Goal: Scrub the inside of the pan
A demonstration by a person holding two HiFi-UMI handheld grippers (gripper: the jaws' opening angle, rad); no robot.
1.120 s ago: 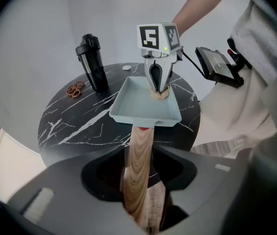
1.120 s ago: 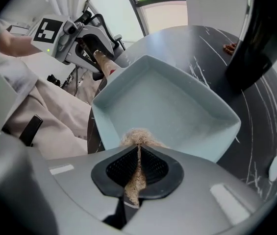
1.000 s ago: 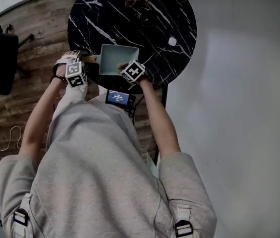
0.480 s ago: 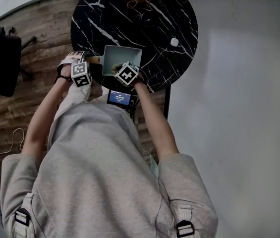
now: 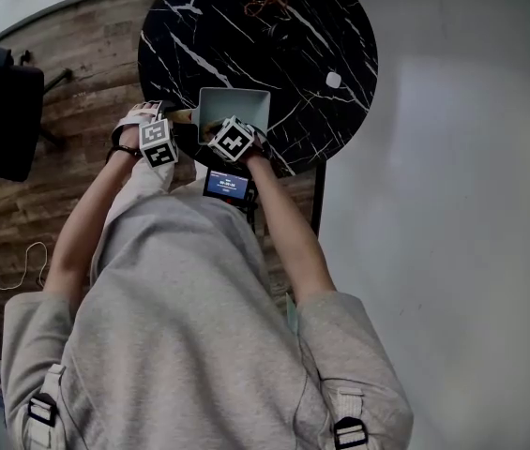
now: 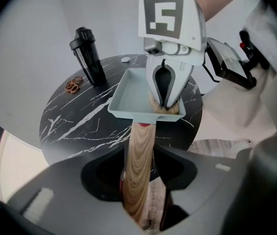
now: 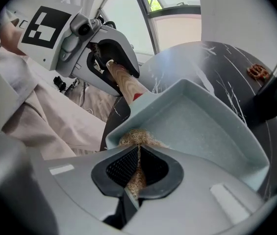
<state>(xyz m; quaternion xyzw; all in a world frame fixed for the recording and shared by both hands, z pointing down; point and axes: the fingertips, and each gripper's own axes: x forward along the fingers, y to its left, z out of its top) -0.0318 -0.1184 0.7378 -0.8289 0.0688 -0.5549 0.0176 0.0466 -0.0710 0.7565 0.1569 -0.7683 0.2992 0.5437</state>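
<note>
The jaws of the right gripper (image 7: 137, 169) are pressed together on a tan fibrous scrubbing pad (image 7: 134, 139). The pad touches the inside of the pale grey-blue square pan (image 7: 204, 126), at the corner in the lower left of the right gripper view.

The jaws of the left gripper (image 6: 140, 182) are closed tightly on the light wooden handle (image 6: 139, 146) of the pan, low in the centre of the left gripper view.

In the head view the pan rests on the near edge of the round black marble table with white veins (image 5: 236, 40), in the upper centre. A black bottle (image 6: 90, 55) and a small brown tangled thing (image 6: 72, 85) stand on the table, well apart from the pan.
</note>
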